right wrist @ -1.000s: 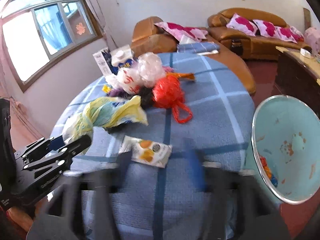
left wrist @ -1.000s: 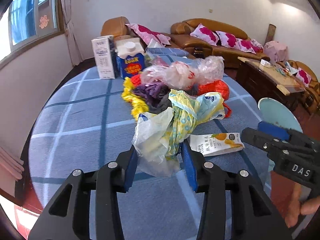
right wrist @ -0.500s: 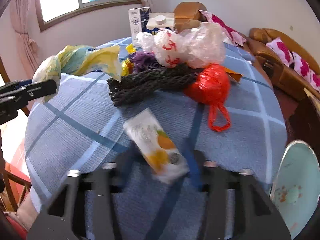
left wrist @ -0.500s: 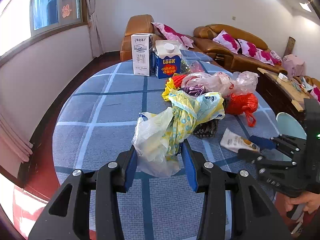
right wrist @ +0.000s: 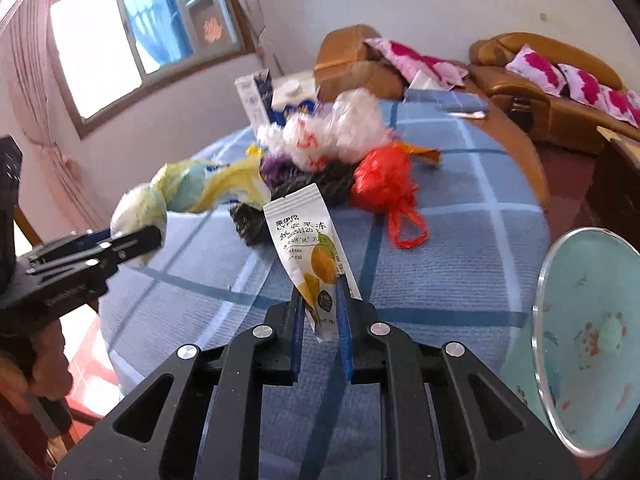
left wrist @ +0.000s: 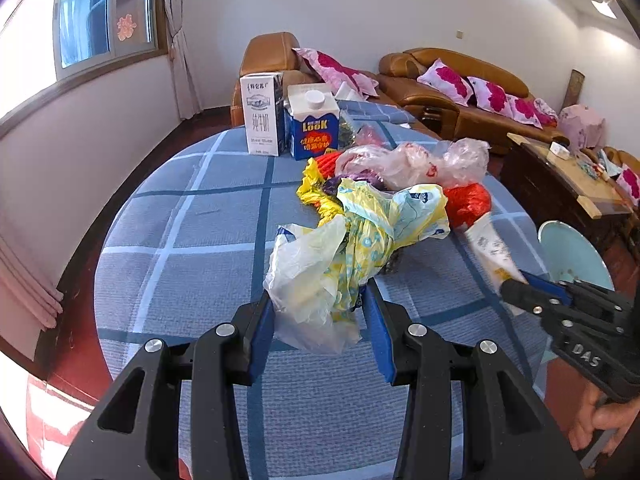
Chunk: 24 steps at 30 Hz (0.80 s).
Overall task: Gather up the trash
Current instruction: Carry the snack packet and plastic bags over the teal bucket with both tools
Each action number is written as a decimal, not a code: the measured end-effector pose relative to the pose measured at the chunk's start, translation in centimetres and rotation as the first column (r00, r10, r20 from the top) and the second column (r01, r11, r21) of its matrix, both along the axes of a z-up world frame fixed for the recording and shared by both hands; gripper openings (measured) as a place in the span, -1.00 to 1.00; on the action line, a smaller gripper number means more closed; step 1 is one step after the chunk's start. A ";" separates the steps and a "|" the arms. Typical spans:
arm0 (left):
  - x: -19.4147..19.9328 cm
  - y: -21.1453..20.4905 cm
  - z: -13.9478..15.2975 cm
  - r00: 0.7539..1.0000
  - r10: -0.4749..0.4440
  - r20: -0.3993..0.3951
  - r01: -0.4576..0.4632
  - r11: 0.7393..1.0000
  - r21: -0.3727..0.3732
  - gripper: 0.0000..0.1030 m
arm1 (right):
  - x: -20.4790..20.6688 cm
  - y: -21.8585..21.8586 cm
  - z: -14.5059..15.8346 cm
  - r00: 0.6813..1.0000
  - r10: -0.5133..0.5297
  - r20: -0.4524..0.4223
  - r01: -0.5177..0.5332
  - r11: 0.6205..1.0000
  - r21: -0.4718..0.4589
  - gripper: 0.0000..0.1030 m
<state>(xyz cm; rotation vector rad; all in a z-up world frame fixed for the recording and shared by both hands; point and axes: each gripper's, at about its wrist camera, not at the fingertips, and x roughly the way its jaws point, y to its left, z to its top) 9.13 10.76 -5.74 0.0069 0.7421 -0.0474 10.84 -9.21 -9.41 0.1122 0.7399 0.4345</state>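
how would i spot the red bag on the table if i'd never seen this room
On the round table with the blue checked cloth, find the heap of plastic bags. The red bag sits at its right edge, beside the black mesh: the only bright red one, handles trailing loose.

left claw [left wrist: 320, 320] clamped, right claw [right wrist: 320, 312] closing

A home living room: brown leather sofas [left wrist: 460, 84] with pink floral cushions [left wrist: 444, 80], a curtained window [left wrist: 104, 12], a wooden coffee table [left wrist: 560, 176], and a round table [left wrist: 200, 216] under a blue checked cloth.
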 end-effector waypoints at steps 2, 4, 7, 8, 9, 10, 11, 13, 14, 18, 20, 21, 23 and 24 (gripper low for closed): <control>-0.1 -0.7 0.3 1.000 -0.006 0.007 0.006 1.000 0.004 -0.19 | -0.6 -0.7 0.7 0.999 -0.034 0.015 0.034 0.999 0.015 -0.69; -0.3 -1.5 0.5 1.000 -0.020 0.015 0.020 1.000 0.012 -0.19 | -1.4 -1.6 1.5 0.997 -0.073 0.037 0.072 0.997 0.014 -0.69; -0.6 -3.0 0.8 0.999 -0.045 0.023 0.045 0.999 0.022 -0.19 | -2.3 -2.7 2.3 0.988 -0.134 0.070 0.135 0.991 -0.007 -0.69; -0.6 -3.4 0.9 0.998 -0.053 0.024 0.053 0.998 0.024 -0.19 | -2.7 -3.2 2.5 0.986 -0.150 0.079 0.151 0.989 -0.009 -0.69; -0.7 -4.1 1.0 0.998 -0.063 0.027 0.062 0.998 0.028 -0.19 | -3.1 -3.9 2.8 0.981 -0.172 0.089 0.174 0.985 -0.007 -0.69; -0.7 -4.7 1.1 0.997 -0.072 0.030 0.071 0.997 0.033 -0.19 | -3.4 -4.4 2.9 0.978 -0.187 0.095 0.188 0.982 -0.007 -0.69; -0.8 -5.3 1.3 0.996 -0.082 0.033 0.080 0.996 0.037 -0.19 | -3.6 -4.9 3.0 0.975 -0.199 0.098 0.201 0.980 -0.008 -0.69; -0.9 -6.5 1.5 0.994 -0.101 0.039 0.100 0.994 0.045 -0.19 | -4.1 -5.8 3.0 0.968 -0.229 0.103 0.231 0.973 -0.012 -0.69; -1.1 -7.1 1.6 0.993 -0.111 0.044 0.109 0.993 0.051 -0.19 | -4.4 -6.3 3.0 0.964 -0.246 0.103 0.248 0.969 -0.012 -0.69; -1.3 -9.1 2.0 0.989 -0.138 0.053 0.135 0.989 0.064 -0.19 | -5.1 -8.0 2.9 0.951 -0.291 0.099 0.292 0.956 0.004 -0.69; -1.5 -10.0 2.1 0.987 -0.151 0.055 0.147 0.987 0.068 -0.19 | -5.4 -9.0 3.0 0.944 -0.314 0.100 0.315 0.949 0.011 -0.69; -1.6 -10.4 2.2 0.986 -0.156 0.057 0.152 0.986 0.071 -0.19 | -5.6 -9.3 3.0 0.941 -0.322 0.101 0.322 0.946 0.014 -0.69; -1.8 -11.2 2.3 0.984 -0.168 0.059 0.163 0.984 0.076 -0.19 | -5.9 -10.1 3.0 0.933 -0.345 0.102 0.344 0.939 0.022 -0.69; -1.9 -11.7 2.4 0.983 -0.174 0.060 0.170 0.982 0.078 -0.19 | -6.0 -10.6 3.0 0.928 -0.358 0.101 0.357 0.934 0.025 -0.69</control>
